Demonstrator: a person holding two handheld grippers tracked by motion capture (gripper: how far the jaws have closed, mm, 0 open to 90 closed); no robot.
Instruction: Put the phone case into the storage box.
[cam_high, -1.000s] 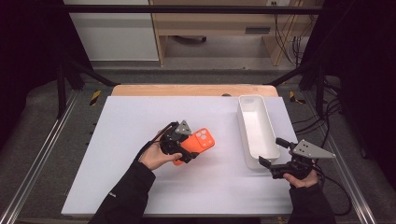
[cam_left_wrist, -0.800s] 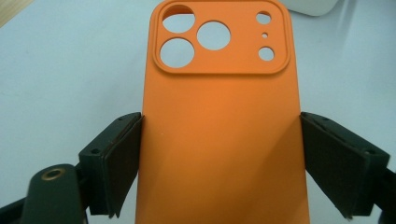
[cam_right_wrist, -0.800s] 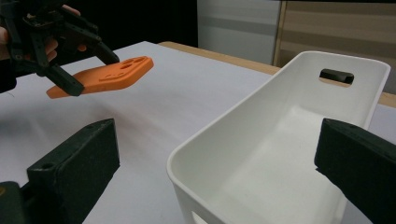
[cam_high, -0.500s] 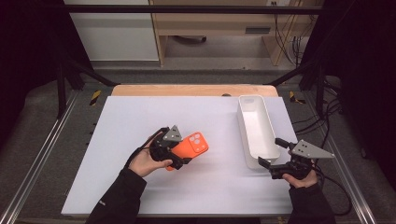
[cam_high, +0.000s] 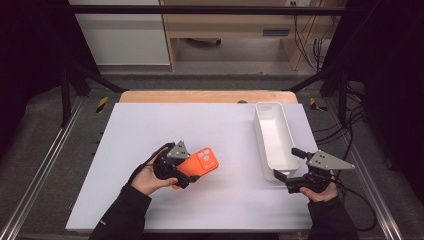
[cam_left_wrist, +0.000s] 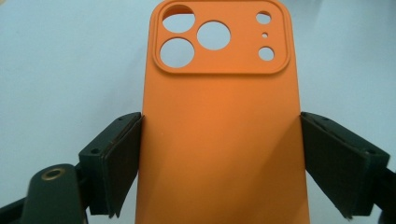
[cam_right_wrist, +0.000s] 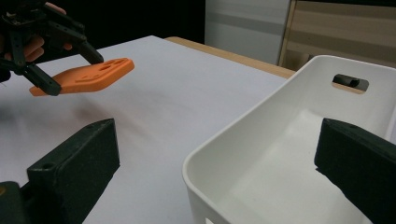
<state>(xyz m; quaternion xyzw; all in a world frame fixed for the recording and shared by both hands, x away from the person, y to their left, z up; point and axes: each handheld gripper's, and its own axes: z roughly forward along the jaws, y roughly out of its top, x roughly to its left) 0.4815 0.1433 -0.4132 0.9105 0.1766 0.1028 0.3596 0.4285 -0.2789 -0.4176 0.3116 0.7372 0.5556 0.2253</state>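
Note:
An orange phone case with camera cut-outs is held just above the white table top, left of centre. My left gripper is shut on it. In the left gripper view the two pads press the long sides of the case, camera end pointing away. My right gripper is open at the near end of an empty white bin on the right. Its wide-spread jaws stand either side of the bin's near corner. The right gripper view also shows the case in the left gripper.
A wooden edge runs along the back of the white top. Metal rails flank the table and cables lie on the floor at right. White surface lies open between the case and the bin.
My left gripper has carried the orange case to the left and a little nearer to the person. The right gripper and the bin have stayed where they were.

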